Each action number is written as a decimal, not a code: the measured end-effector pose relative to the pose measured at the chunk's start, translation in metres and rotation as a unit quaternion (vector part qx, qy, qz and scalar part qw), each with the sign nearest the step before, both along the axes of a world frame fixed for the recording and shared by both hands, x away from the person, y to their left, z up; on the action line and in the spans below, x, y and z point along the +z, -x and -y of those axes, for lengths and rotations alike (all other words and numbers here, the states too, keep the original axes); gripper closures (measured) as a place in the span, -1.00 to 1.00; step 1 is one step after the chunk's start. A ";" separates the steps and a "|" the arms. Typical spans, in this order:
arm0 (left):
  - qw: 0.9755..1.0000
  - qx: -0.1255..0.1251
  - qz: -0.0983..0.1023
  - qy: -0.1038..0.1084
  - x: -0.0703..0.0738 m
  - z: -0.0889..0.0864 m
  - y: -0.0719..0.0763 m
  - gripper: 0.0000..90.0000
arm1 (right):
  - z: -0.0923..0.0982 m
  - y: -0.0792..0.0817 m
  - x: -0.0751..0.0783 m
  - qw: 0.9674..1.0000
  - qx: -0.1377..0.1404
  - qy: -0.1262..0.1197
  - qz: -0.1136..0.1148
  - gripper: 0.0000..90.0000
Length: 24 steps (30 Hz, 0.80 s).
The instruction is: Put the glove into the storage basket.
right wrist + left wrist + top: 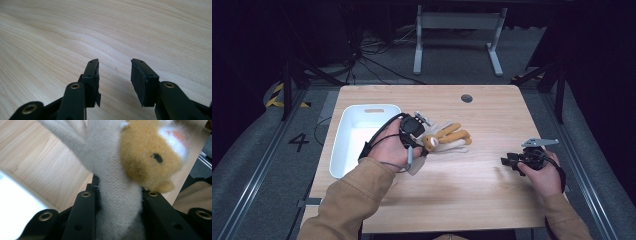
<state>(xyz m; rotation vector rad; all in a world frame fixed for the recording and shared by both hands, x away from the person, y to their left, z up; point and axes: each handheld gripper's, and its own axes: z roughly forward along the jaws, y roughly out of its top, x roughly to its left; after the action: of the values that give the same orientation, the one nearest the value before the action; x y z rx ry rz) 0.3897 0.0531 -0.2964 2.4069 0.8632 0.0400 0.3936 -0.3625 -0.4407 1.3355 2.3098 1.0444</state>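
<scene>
A plush toy (447, 137) with a tan head, tan limbs and a cream body hangs just above the wooden table (472, 190), near its middle. My left gripper (422, 145) is shut on it. In the left gripper view the black jaws squeeze a cream limb of the plush toy (117, 205), with its tan head (150, 157) right above my left gripper (118, 195). My right gripper (507, 161) rests low at the table's right side, apart from the toy. The right gripper view has my right gripper (115, 72) open over bare wood, with nothing between its pads.
A white rectangular bin (343, 125) stands on the table's left part, right beside my left hand; its pale edge (15, 202) is close to the jaws. A round grommet (466, 98) sits near the far edge. Table legs and cables lie on the floor beyond.
</scene>
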 end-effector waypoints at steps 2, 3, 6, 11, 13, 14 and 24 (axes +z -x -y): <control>1.000 0.006 0.000 -0.001 0.001 -0.004 0.000 0.64 | -0.001 -0.002 0.000 1.000 0.001 0.000 0.000 0.31; 1.000 0.012 -0.001 -0.001 0.001 -0.008 0.000 0.64 | -0.001 -0.005 0.000 1.000 0.004 0.002 0.001 0.31; 1.000 0.029 0.000 -0.001 0.004 -0.021 0.000 0.64 | -0.004 -0.010 0.001 1.000 0.005 0.000 0.001 0.32; 0.998 0.059 0.000 -0.001 0.007 -0.040 0.002 0.64 | -0.009 -0.015 0.000 1.000 0.015 0.000 0.000 0.32; 0.998 0.064 -0.001 -0.002 0.007 -0.044 0.002 0.64 | -0.009 -0.016 0.000 1.000 0.014 0.000 0.001 0.32; 0.997 0.072 -0.002 0.001 0.007 -0.048 0.001 0.64 | -0.010 -0.016 0.000 1.000 0.015 0.000 0.001 0.32; 0.983 0.183 -0.027 0.013 0.006 -0.084 -0.008 0.63 | -0.005 -0.014 0.004 1.000 0.010 -0.003 0.009 0.31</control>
<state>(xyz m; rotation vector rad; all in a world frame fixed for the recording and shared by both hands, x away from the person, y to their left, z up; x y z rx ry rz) 0.3972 0.1375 -0.2908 2.2025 1.3125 0.1046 0.4076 -0.3574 -0.4365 1.3021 2.3138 1.0650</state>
